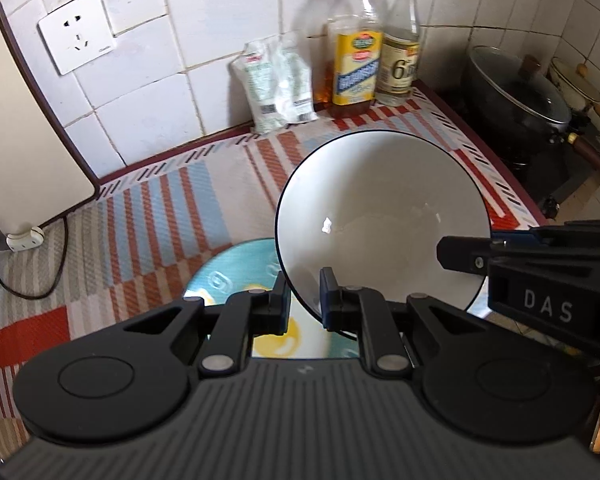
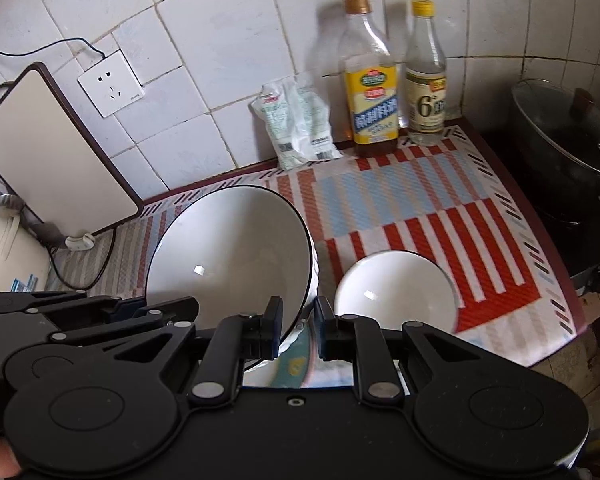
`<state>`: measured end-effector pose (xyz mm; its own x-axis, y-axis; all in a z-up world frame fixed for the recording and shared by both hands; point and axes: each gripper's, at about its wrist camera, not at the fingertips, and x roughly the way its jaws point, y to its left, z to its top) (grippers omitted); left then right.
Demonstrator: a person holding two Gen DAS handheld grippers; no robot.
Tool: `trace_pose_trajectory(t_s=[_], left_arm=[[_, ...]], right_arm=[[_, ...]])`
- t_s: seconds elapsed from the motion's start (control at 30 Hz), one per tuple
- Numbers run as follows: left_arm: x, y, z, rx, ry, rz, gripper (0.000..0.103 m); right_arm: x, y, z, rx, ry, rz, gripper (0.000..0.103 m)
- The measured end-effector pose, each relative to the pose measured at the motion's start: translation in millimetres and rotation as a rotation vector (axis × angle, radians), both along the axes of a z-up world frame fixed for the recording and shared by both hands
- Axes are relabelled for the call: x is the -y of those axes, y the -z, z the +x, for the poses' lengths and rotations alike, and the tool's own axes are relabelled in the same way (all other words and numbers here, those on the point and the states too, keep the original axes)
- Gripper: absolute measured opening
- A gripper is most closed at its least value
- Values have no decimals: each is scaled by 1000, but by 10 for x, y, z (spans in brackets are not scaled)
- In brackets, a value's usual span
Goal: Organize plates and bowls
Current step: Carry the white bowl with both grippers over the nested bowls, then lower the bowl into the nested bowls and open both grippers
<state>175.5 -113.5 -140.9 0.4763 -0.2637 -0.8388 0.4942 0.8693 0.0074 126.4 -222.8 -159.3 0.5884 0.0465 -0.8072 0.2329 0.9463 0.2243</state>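
Above the striped mat [image 1: 148, 216], I hold the large bowl [image 1: 380, 216] by its rim, left gripper [image 1: 304, 300] and right gripper [image 2: 296, 328] both pinching it. Over the patterned plate [image 1: 228, 272], uneven hands could twist it free onto the small bowl [image 2: 396, 284].

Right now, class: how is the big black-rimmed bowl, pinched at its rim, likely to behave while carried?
The big bowl looks like glazed ceramic, so probably stiff, fairly heavy and breakable. Its glossy highlight suggests a slippery wall. Both the left gripper and right gripper clamp only its rim, so it may tilt.
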Motion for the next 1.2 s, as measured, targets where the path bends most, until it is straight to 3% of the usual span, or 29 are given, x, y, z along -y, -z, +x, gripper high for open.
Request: trace_pose_trajectory(t_s=[0.23, 0.33, 0.53, 0.83, 1.2], left_arm=[[448, 61, -250, 10, -10, 22, 13], [640, 189, -205, 19, -21, 8, 12], [918, 487, -50, -38, -38, 9, 13], [1101, 777, 96, -80, -61, 93, 13], [1191, 868, 215, -132, -47, 147, 14]], right_arm=[[464, 38, -294, 26, -12, 40, 21], [677, 142, -314, 39, -3, 66, 21], [1093, 429, -168, 15, 33, 128, 21], [1204, 781, 66, -75, -56, 103, 21], [1243, 892, 214, -114, -159, 61, 22]])
